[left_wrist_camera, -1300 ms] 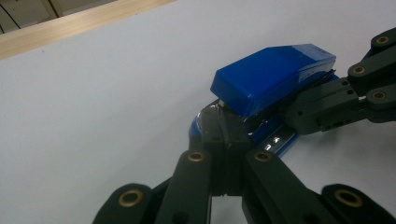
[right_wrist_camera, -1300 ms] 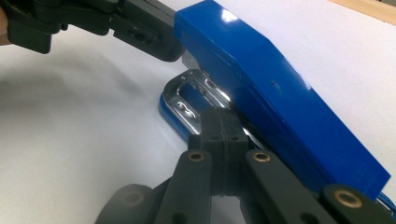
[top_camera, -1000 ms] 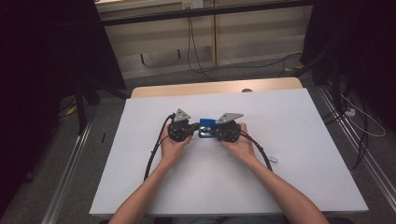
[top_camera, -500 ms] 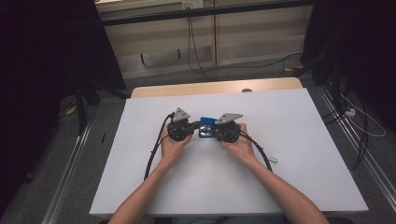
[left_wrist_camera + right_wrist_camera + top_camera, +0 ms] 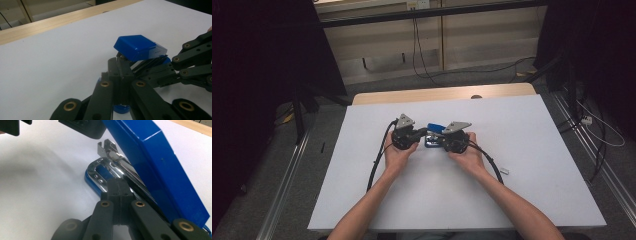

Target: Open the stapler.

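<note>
Blue stapler (image 5: 433,135) lies mid-bench, lid hinged up; left gripper (image 5: 421,134) and right gripper (image 5: 441,142) meet at it from opposite sides, both jaws clenched

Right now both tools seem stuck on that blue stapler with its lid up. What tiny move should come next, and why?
Probably a gentle press of the blue lid back down. The stapler lies on the white table with its lid tilted up and the metal staple track exposed. The left tool and right tool both look shut at the stapler, apparently steadying it, though the exact grip points are unclear.
</note>
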`<state>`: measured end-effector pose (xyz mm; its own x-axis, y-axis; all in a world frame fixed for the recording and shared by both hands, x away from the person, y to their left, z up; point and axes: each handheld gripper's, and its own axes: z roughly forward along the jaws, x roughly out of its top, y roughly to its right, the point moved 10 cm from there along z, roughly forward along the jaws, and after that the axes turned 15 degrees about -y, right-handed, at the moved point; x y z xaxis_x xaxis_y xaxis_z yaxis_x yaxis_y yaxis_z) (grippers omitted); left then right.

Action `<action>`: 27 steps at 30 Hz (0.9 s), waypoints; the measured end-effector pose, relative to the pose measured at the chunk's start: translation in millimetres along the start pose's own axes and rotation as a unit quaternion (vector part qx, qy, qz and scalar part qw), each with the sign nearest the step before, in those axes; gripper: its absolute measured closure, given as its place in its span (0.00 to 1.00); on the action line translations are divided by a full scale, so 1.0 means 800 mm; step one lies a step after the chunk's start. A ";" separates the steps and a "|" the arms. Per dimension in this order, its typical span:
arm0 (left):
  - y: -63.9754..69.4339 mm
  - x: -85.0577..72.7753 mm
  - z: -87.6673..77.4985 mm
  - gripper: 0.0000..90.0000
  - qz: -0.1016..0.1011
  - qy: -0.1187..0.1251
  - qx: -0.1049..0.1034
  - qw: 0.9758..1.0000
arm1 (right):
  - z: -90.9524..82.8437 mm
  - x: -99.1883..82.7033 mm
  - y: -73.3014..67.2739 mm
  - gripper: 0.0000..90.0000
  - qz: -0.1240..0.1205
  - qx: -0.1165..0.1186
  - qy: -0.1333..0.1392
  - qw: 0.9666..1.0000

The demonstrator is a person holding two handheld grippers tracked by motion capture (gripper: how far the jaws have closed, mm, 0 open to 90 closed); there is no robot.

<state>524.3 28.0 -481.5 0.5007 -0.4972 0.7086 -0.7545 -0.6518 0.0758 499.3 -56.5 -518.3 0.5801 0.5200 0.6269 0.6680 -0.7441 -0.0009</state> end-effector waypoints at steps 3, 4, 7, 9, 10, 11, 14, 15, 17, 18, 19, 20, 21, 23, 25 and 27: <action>0.001 0.002 -0.001 1.00 0.002 0.001 0.000 1.000 | 0.000 0.000 0.000 1.00 -0.008 -0.007 0.001 1.000; 0.001 0.002 0.000 1.00 0.002 0.001 0.000 1.000 | 0.000 0.000 0.000 1.00 -0.011 -0.010 0.001 1.000; 0.000 0.002 0.000 1.00 0.003 0.001 0.000 1.000 | 0.000 0.000 -0.001 1.00 -0.016 -0.013 -0.001 1.000; 0.000 0.002 0.000 1.00 0.003 0.001 -0.001 1.000 | -0.001 0.001 -0.001 1.00 -0.017 -0.014 0.000 1.000; 0.000 0.002 0.000 1.00 0.002 0.001 0.000 1.000 | -0.001 0.002 -0.001 1.00 -0.016 -0.013 0.003 1.000; 0.000 0.002 0.000 1.00 0.002 0.001 0.001 1.000 | -0.002 0.004 -0.002 1.00 -0.018 -0.015 0.009 1.000; -0.001 0.001 0.001 1.00 0.001 -0.002 0.004 1.000 | -0.007 0.010 -0.004 1.00 -0.018 -0.016 0.023 0.999; -0.001 0.001 0.001 1.00 0.001 -0.001 0.002 1.000 | -0.008 0.012 -0.006 1.00 -0.019 -0.018 0.027 0.999; -0.001 0.001 0.001 1.00 0.000 -0.003 0.002 1.000 | -0.010 0.015 -0.007 1.00 -0.020 -0.021 0.035 0.999; -0.001 0.002 0.001 1.00 0.001 -0.001 0.002 1.000 | -0.010 0.016 -0.008 1.00 -0.018 -0.022 0.037 0.999; -0.001 0.002 0.001 1.00 0.001 0.000 0.002 1.000 | -0.011 0.019 -0.008 1.00 -0.016 -0.024 0.043 0.999; -0.001 0.003 0.001 1.00 0.001 0.001 0.001 1.000 | -0.012 0.021 -0.008 1.00 -0.012 -0.023 0.046 0.999; 0.000 0.003 0.000 1.00 0.000 0.001 0.001 1.000 | -0.013 0.023 -0.007 1.00 -0.006 -0.022 0.051 0.998; 0.000 0.003 0.000 1.00 0.000 0.002 0.003 1.000 | -0.013 0.027 -0.006 1.00 0.004 -0.014 0.060 0.998; -0.001 0.002 0.001 1.00 0.001 0.000 0.003 1.000 | -0.010 0.026 -0.007 1.00 0.001 -0.018 0.056 0.998; 0.000 0.002 0.001 1.00 0.000 0.001 0.002 1.000 | -0.006 0.025 -0.010 1.00 -0.002 -0.020 0.052 0.998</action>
<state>525.8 27.0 -480.6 0.5007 -0.4961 0.7093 -0.7525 -0.6545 0.0734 503.4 -42.3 -501.9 0.5240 0.4782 0.7048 0.6501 -0.7592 0.0318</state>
